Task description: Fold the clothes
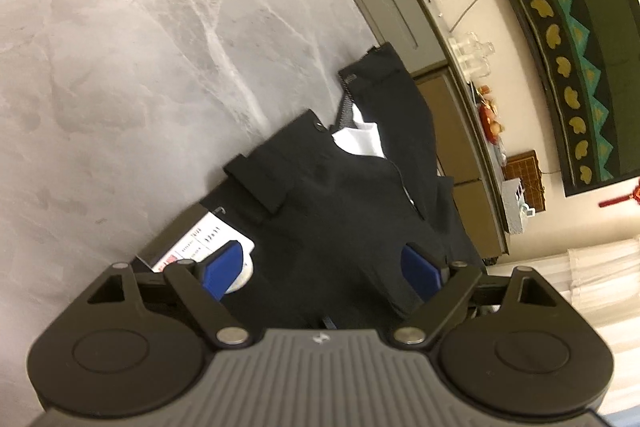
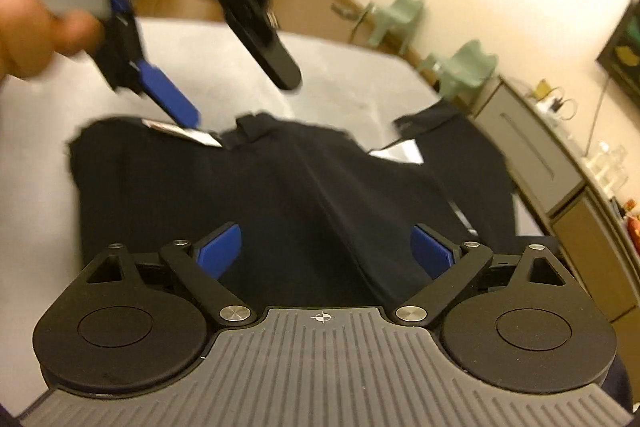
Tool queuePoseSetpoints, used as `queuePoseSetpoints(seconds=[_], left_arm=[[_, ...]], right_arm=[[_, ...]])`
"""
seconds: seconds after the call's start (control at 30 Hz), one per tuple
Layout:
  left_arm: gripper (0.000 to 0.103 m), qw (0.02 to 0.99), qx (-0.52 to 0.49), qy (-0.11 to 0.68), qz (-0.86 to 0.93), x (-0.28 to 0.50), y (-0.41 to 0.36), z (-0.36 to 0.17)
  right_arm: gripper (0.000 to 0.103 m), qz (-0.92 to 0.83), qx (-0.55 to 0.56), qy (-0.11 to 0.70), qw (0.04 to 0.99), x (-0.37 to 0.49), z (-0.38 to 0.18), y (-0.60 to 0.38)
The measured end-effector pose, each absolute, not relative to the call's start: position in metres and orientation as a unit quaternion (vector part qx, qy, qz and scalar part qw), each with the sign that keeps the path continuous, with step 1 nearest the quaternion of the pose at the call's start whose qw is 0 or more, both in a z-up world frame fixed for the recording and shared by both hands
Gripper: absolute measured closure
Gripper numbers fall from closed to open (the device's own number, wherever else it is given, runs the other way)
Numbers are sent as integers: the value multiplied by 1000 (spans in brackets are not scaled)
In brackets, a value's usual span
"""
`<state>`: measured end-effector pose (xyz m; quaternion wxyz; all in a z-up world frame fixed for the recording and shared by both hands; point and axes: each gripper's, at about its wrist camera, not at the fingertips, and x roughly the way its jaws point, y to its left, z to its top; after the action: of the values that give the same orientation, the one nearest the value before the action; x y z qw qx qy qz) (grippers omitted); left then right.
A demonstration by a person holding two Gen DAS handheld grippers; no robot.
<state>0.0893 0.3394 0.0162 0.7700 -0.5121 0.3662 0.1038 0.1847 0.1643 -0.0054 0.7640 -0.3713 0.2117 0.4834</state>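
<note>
Black trousers [image 2: 288, 187] lie rumpled at the near edge of the grey marble tabletop [image 1: 140, 67], under both your tongs.

Your right tongs [image 2: 326, 251] hang spread over the cloth nearest you, pinching nothing; your left tongs [image 1: 324, 267] are spread too, one blue finger [image 2: 172, 101] over the paper tag [image 1: 200, 239] at the waistband, likely seeking a corner. Beyond the far edge, green stools [image 2: 464, 67] and a sideboard [image 1: 400, 19] stand clear of your fold.

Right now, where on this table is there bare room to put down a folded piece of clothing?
The grey marble table is bare on the far side of the black trousers, out to its rounded far edge. It is crowded where the trousers and their paper tag lie, under both open grippers, left gripper and right gripper.
</note>
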Motion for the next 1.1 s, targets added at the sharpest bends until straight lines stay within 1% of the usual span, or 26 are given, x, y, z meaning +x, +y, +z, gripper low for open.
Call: queuePoseSetpoints(seconds=[0.03,0.07,0.1,0.13,0.17,0.2,0.27,0.47,0.57,0.63,0.67,0.7,0.73,0.77,0.8,0.87,0.9,0.97,1.03,1.1], left_arm=[[15,770,-511,368,105,91,342,16],[15,771,-508,368,107,93,343,16],[15,772,-506,369,109,94,344,16],[15,773,-504,369,108,95,345,17],[15,774,-505,368,106,96,345,17],[15,774,-505,367,104,97,345,18],[15,776,-503,368,100,98,344,17],[15,774,-503,375,90,104,338,11],[16,771,-506,381,60,112,332,8],[21,771,-499,393,39,118,324,5],[28,772,-492,402,32,121,319,4],[43,770,-488,409,29,122,316,1],[54,769,-485,416,25,124,313,-1],[73,768,-480,422,27,124,312,-4],[80,770,-475,425,26,127,312,-6],[90,799,-435,414,37,133,309,2],[91,812,-415,408,42,136,307,6],[93,836,-417,355,22,132,312,30],[94,876,-417,242,-7,96,322,76],[93,902,-411,124,-36,39,333,111]], right_arm=[[22,484,-376,230,756,193,-13,173],[34,487,-370,256,749,202,-20,180],[53,497,-342,281,746,211,-20,181],[68,502,-328,297,743,216,-19,182],[89,504,-319,311,740,219,-18,182],[102,504,-325,305,740,216,-16,180],[103,502,-330,284,747,208,-9,173],[103,521,-273,195,785,158,47,127],[103,520,-293,165,785,126,52,110],[103,514,-309,161,784,118,44,107],[103,510,-316,160,784,115,39,105],[103,508,-316,163,785,113,35,103],[103,507,-314,165,786,112,33,100],[103,505,-312,167,787,110,32,96],[103,503,-312,168,789,107,32,92],[103,498,-307,169,793,105,32,87],[103,493,-305,169,797,104,33,85],[103,481,-296,160,810,102,36,80],[103,468,-277,140,828,96,46,74],[103,458,-257,122,843,88,54,65]])
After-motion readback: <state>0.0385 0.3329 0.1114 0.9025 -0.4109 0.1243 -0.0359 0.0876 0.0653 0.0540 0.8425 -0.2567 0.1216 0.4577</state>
